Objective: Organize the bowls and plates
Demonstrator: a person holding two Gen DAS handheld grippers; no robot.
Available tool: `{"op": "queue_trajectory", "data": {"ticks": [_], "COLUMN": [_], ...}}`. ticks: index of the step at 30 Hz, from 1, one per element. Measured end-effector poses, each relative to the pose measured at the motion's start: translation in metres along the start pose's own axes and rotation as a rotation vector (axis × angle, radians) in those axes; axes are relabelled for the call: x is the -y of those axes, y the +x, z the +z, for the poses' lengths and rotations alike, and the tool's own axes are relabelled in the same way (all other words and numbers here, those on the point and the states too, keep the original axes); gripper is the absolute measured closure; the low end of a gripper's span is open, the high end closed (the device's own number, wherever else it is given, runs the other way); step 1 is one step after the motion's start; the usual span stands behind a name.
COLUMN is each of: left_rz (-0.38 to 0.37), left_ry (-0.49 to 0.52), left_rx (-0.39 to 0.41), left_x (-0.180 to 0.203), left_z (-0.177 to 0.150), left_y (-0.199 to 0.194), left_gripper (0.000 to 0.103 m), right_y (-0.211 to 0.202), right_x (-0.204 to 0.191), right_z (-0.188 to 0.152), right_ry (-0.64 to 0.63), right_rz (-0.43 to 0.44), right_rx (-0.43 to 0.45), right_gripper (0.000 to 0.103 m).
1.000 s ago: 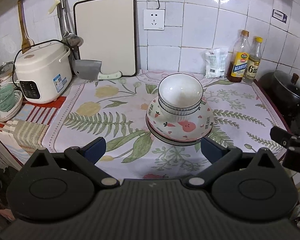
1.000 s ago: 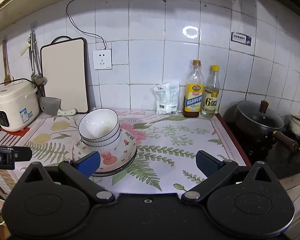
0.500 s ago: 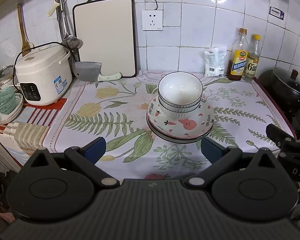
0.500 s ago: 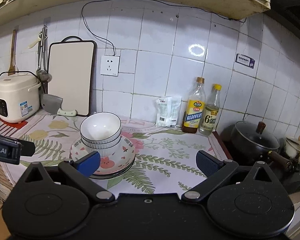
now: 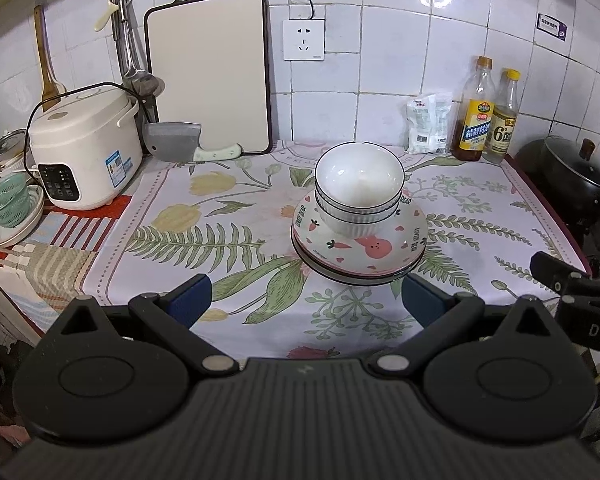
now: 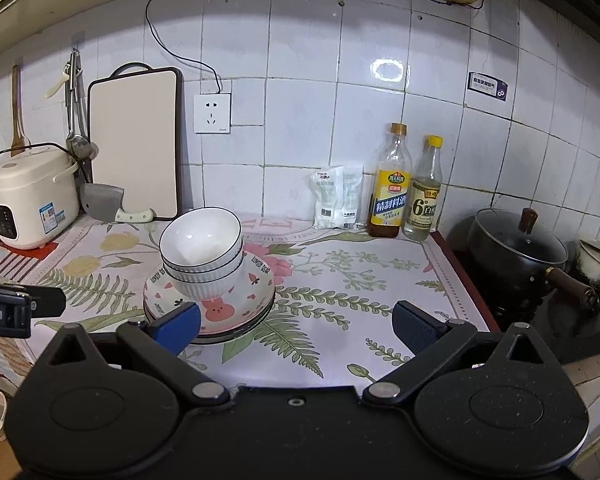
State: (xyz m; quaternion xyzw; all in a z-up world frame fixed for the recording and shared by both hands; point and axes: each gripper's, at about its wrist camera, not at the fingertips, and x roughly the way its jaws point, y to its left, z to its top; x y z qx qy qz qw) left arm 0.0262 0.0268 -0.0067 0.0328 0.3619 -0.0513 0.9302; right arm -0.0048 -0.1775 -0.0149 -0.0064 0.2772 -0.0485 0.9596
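Observation:
Stacked white ribbed bowls point(image 5: 359, 188) sit on a stack of pink cartoon-print plates point(image 5: 360, 252) in the middle of the floral cloth. The bowls point(image 6: 202, 252) and plates point(image 6: 236, 312) also show in the right wrist view, left of centre. My left gripper point(image 5: 306, 302) is open and empty, held back from the stack at the counter's near edge. My right gripper point(image 6: 296, 326) is open and empty, to the right of the stack and also back from it. Each gripper's body shows at the edge of the other's view.
A rice cooker point(image 5: 84, 146), cleaver point(image 5: 180, 146) and cutting board point(image 5: 208, 72) stand at the back left. A green strainer point(image 5: 8, 204) sits on dishes at far left. Two bottles point(image 5: 488, 112) and a packet point(image 5: 426, 124) line the back wall. A black pot point(image 6: 516, 248) is on the stove at right.
Both grippers have drawn back and risen a little from the stack; the right view has tilted up to show more wall. The bowls and plates have not moved.

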Motion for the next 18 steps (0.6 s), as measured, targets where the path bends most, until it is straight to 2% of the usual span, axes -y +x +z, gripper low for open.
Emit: {"op": "queue_trajectory", "data": {"ticks": [18], "left_rz": [-0.005], "left_ry": [-0.009], "left_rx": [-0.006], "left_x": [-0.0014], "left_z": [-0.0005], "left_y": [0.0005], "left_gripper": [0.000], "right_y": [-0.0002], "right_x": [0.0005], "right_z": [-0.0006], "right_ry": [-0.003], "right_rz": [0.001], "right_rx": [-0.003], "right_gripper": [0.000]}}
